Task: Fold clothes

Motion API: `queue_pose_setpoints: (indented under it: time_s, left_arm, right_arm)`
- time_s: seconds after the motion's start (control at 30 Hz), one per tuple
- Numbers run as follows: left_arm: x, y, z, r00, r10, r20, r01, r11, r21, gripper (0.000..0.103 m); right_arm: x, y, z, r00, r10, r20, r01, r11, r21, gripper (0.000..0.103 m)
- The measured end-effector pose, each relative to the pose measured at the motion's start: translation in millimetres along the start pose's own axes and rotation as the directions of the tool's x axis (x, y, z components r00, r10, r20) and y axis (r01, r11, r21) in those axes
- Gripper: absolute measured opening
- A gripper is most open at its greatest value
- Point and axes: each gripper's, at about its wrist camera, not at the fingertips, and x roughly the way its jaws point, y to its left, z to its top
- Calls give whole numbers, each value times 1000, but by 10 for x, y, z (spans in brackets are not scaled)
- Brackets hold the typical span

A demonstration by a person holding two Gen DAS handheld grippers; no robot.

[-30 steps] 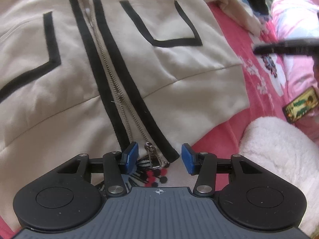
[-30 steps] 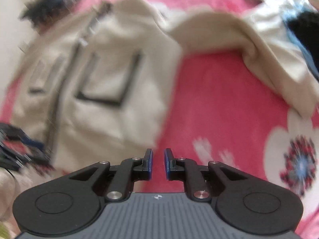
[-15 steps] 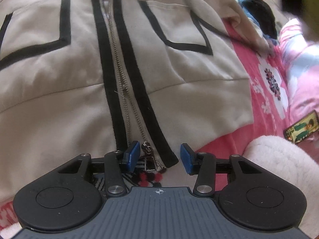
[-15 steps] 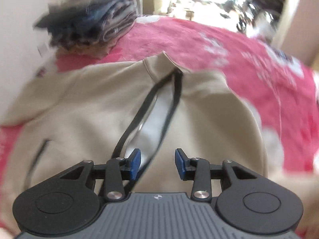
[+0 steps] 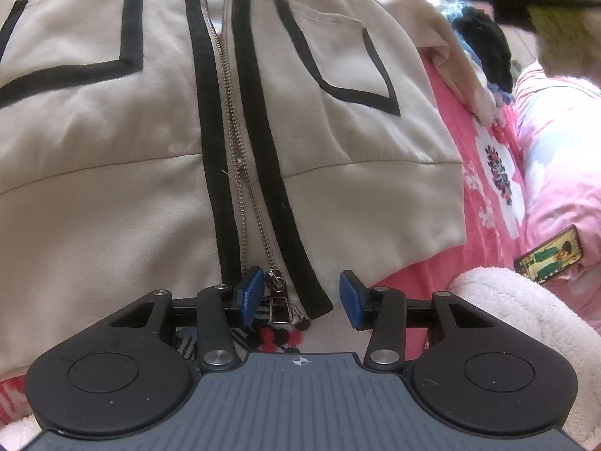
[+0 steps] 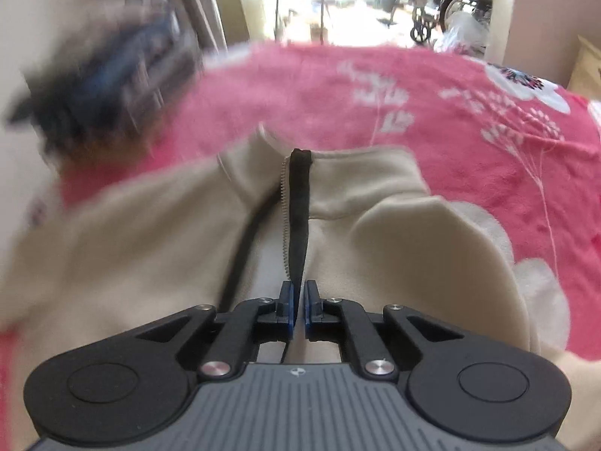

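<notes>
so the right gripper (image 6: 296, 306) just swung over and clamped its fingers on the zipper edge (image 6: 296, 225) near the collar of the beige jacket (image 5: 112, 195) spread on the bed, left gripper (image 5: 296, 297) fingers released at the hem, looks like straightening before folding

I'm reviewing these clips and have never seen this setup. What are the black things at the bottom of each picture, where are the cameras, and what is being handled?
Each picture comes from a camera mounted on a hand-held gripper, looking along its two blue-padded fingers. A person holds one in each hand; no robot arm. A beige zip jacket with black trim lies on a pink floral blanket. The left gripper is open at the hem, around the zipper pull. The right gripper is shut on the black zipper edge below the collar.
</notes>
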Motion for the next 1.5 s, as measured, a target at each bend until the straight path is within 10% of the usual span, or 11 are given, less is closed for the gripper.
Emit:
queue_pose_setpoints:
  time_s: [0.47, 0.57, 0.67, 0.87, 1.13, 1.2, 1.27, 1.5]
  left_arm:
    - [-4, -50, -53, 1000, 19, 1, -19, 1000, 12, 45]
    - [-4, -26, -53, 1000, 10, 0, -10, 1000, -3, 45]
    - [2, -1, -47, 1000, -4, 1, 4, 1000, -20, 45]
    - [7, 31, -34, 1000, -17, 0, 17, 999, -35, 45]
    - [22, 28, -32, 1000, -20, 0, 20, 999, -47, 45]
    - [24, 24, -30, 1000, -18, -2, 18, 999, -44, 45]
    - [29, 21, -22, 1000, -16, -5, 16, 999, -43, 45]
    - [37, 32, -5, 1000, -18, -10, 18, 999, -45, 45]
  right_arm:
    - [573, 29, -194, 996, 73, -42, -70, 996, 50, 11]
    - [413, -86, -82, 989, 133, -60, -126, 986, 110, 40]
    - [28, -295, 108, 974, 224, 27, -225, 969, 104, 44]
    - [114, -1101, 634, 991, 115, 71, -130, 954, 270, 53]
    - [949, -1297, 723, 977, 171, -129, -100, 896, 433, 53]
    - [1022, -1296, 716, 978, 186, -99, -122, 883, 454, 51]
    - [1062, -1291, 742, 982, 166, -94, -108, 890, 443, 16]
    - [768, -1077, 1071, 992, 126, 27, -129, 956, 262, 11]
